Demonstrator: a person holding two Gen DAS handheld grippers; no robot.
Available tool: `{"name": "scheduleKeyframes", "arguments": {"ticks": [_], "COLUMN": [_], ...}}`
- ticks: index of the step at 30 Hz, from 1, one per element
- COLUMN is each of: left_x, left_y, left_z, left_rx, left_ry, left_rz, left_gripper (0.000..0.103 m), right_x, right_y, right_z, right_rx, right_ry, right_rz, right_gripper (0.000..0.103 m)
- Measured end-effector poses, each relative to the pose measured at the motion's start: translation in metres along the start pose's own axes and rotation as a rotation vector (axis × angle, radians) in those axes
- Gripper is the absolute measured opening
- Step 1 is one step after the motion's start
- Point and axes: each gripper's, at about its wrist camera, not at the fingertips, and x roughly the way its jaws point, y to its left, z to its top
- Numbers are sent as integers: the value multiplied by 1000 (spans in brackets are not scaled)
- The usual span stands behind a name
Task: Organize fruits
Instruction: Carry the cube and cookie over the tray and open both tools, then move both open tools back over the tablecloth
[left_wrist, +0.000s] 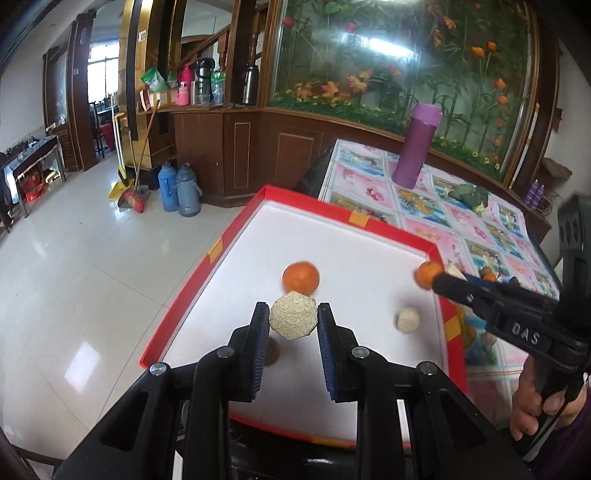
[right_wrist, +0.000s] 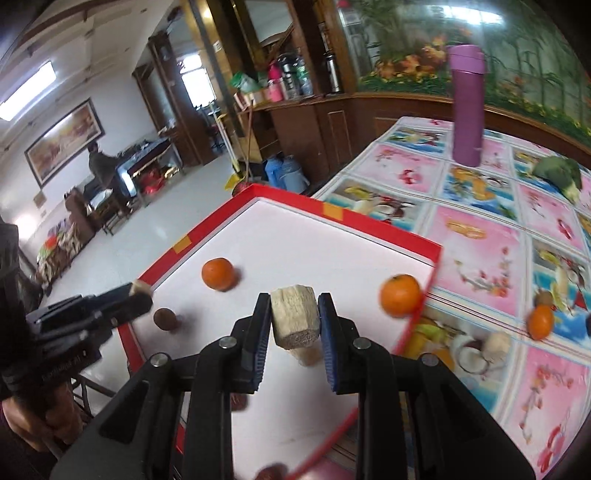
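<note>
Two grippers hover over the red-rimmed tray (left_wrist: 236, 225) at the tabletop's left edge. The left gripper (left_wrist: 293, 320) has its jaws clamped on a beige chunk (left_wrist: 293, 319); the right gripper (right_wrist: 294, 319), likewise level, pinches another beige piece (right_wrist: 294, 314) above the tray's near right corner.

The matt black plastic left tongs (left_wrist: 293, 325), with ribbed blue pads (left_wrist: 327, 354) and shiny metal bolts, gripped a rough, grainy beige chunk (left_wrist: 293, 315). A red-rimmed cardboard tray (left_wrist: 384, 223) had a smooth, matt white floor. A smooth-skinned orange (left_wrist: 300, 278) looked faintly glossy. The bench (left_wrist: 461, 221) wore glossy printed plastic cloth. The pale tiled floor (left_wrist: 92, 236) shone.
</note>
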Motion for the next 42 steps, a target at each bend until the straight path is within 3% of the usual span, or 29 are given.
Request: {"name": "scheduleKeyframes", "arguments": {"ticks": [6, 15, 30, 32, 36, 42], "left_x": [8, 26, 44, 44, 40, 31], "left_y": [0, -15, -16, -17, -19, -32], "left_z": [-5, -4, -7, -7, -6, -2], "left_rx": [15, 111, 149, 146, 134, 133], "left_ry": [15, 42, 118, 127, 123, 107], "left_rz": [-18, 38, 113, 112, 134, 135], "left_gripper": [25, 26, 26, 29, 58, 58], "right_x": [38, 71, 75, 68, 37, -25], "right_y": [1, -13, -20, -25, -36, -89], "right_z": [15, 23, 22, 23, 25, 24], "right_rx": [10, 64, 85, 105, 112, 158], "right_ry": [93, 186, 209, 185, 81, -83], "right_rz": [-25, -74, -43, -3, 37, -5], "right_gripper": [28, 28, 29, 30, 43, 47]}}
